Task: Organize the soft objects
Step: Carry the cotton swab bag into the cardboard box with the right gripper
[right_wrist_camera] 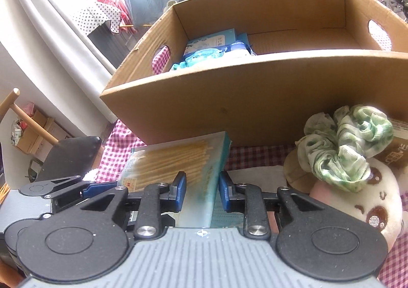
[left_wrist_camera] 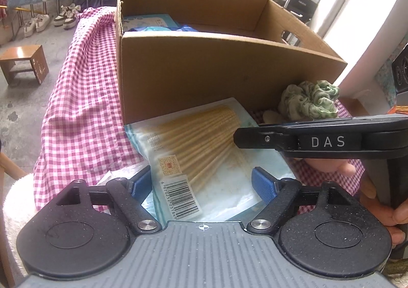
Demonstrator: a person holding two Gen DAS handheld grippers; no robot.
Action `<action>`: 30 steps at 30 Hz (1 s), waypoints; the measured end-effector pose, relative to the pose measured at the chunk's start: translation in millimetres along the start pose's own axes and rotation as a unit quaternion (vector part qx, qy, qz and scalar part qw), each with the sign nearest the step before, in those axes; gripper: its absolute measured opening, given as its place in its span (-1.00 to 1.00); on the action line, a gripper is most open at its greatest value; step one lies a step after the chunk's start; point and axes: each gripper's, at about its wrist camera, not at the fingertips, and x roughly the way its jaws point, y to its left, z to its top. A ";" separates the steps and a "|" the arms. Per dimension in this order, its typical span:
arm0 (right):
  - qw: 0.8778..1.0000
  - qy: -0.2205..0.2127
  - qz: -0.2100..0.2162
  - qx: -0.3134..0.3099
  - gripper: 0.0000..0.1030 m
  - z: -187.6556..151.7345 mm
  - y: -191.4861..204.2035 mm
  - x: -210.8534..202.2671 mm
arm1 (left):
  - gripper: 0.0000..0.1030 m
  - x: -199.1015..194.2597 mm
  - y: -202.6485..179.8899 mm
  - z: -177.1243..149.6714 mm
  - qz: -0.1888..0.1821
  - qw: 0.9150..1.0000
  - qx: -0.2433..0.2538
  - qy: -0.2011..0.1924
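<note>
A flat, pale blue plastic packet of thin tan sticks [left_wrist_camera: 204, 150] lies on the bench, which is covered by a pink-and-white checked cloth [left_wrist_camera: 84, 99], just in front of an open brown cardboard box [left_wrist_camera: 216, 68]. The left gripper [left_wrist_camera: 202, 186] hovers over the packet's barcode end with its blue-padded fingers [left_wrist_camera: 264, 187] spread wide, either side of the packet without pressing it. The right gripper [right_wrist_camera: 201, 191] has its fingers [right_wrist_camera: 178, 192] closed on the packet's right edge, which stands tilted up between the pads. To the right of the packet, close to the box wall, a crumpled green-and-white fabric scrunchie [right_wrist_camera: 346, 147] rests on a white plush toy with brown patches [right_wrist_camera: 374, 209]. Inside the box, at its left end, lie several blue and white soft packs [right_wrist_camera: 216, 50].
</note>
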 end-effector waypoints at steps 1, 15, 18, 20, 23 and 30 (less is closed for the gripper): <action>1.000 -0.004 0.003 -0.002 -0.47 -0.2 1.2 -4.0 | 0.58 -3.3 -0.8 -0.1 0.003 1.000 0.000 -0.004; 0.992 -0.089 0.085 -0.038 -0.52 17.3 18.6 -72.9 | 0.58 -78.6 -29.2 7.4 0.055 0.992 0.027 -0.113; 0.990 -0.101 0.093 -0.038 -0.52 32.4 14.8 -82.8 | 0.58 -86.5 -36.3 19.0 0.055 0.989 0.036 -0.132; 0.989 -0.100 0.102 -0.031 -0.52 48.5 8.7 -86.3 | 0.58 -88.3 -39.1 30.1 0.051 0.988 0.043 -0.140; 0.989 -0.087 0.116 -0.017 -0.52 75.8 -5.6 -88.4 | 0.58 -85.3 -44.7 56.4 0.045 0.988 0.053 -0.139; 0.989 -0.055 0.132 0.022 -0.52 140.9 -50.8 -73.7 | 0.58 -55.3 -45.9 131.4 0.015 0.993 0.070 -0.096</action>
